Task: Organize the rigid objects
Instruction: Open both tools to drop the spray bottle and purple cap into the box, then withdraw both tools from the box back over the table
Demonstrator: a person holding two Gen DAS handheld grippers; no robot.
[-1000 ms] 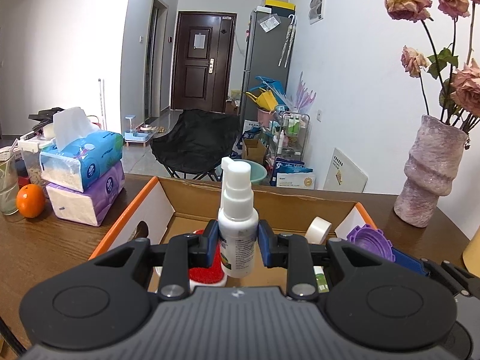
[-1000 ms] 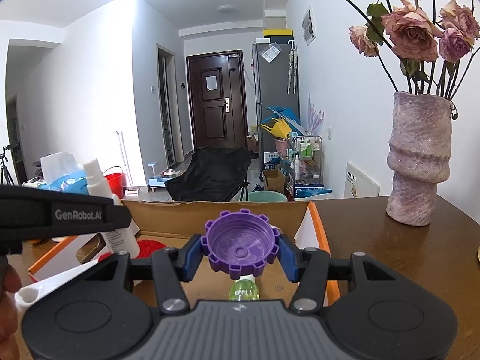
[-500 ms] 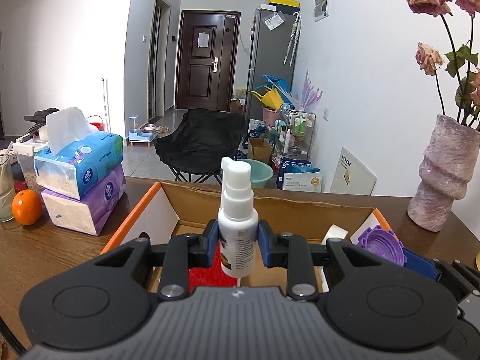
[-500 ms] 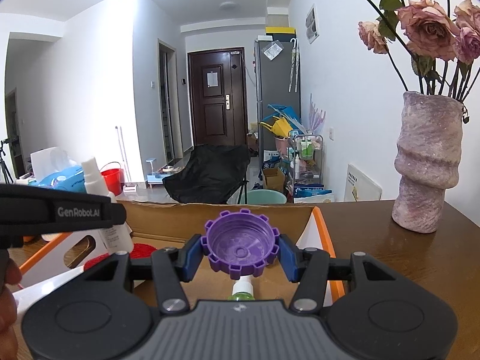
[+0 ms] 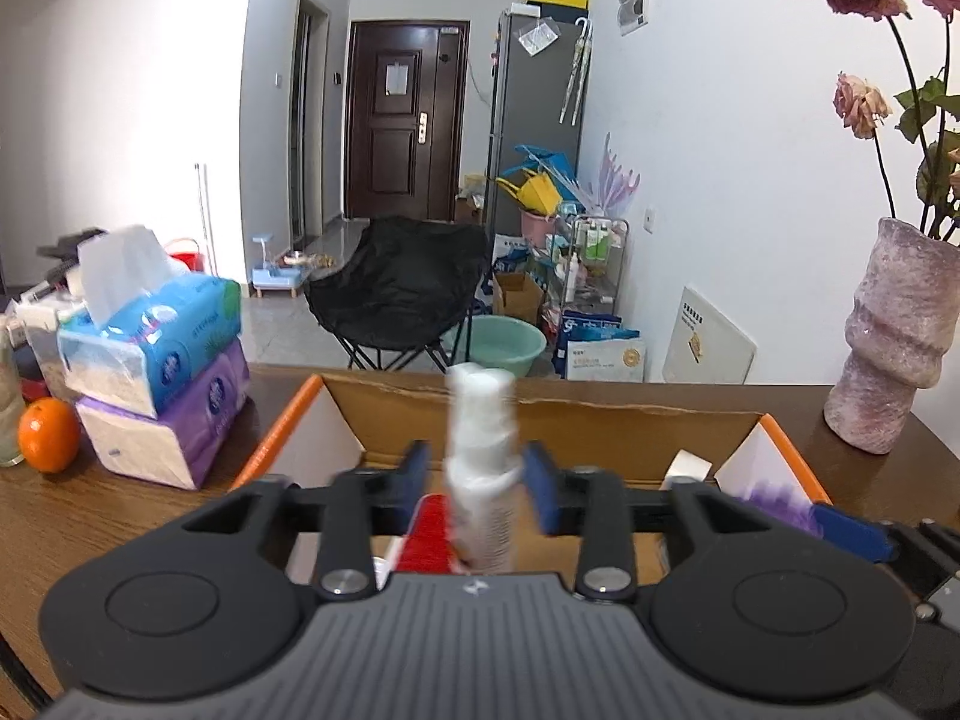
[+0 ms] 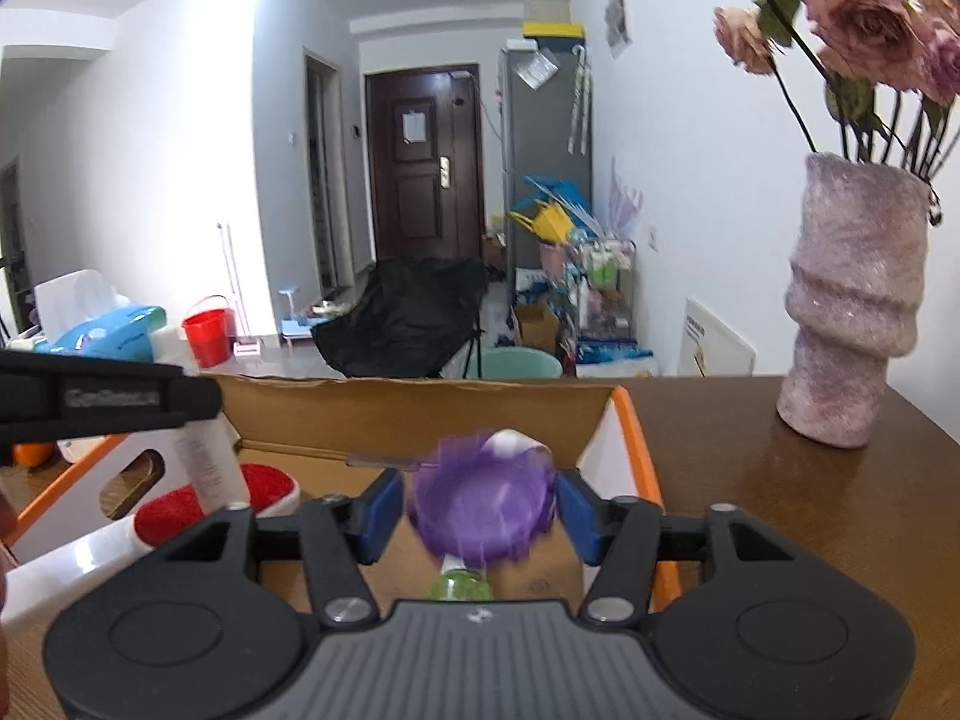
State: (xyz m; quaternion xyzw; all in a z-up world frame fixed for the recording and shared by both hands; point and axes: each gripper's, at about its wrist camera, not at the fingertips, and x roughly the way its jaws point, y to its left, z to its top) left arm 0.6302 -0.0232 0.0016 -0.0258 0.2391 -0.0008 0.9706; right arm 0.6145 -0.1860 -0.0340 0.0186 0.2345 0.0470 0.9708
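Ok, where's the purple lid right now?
In the right wrist view, the purple lid sits blurred between the opening jaws of the right gripper, clear of both pads, above the cardboard box, just in front of the tape roll.

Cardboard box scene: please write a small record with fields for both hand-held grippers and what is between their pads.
left hand-held gripper: jaws opening, gaps beside white spray bottle
right hand-held gripper: jaws opening, gaps beside purple cap
below both: cardboard box, open top
already in box: red brush, tape roll
beside box: vase, tissue packs, orange
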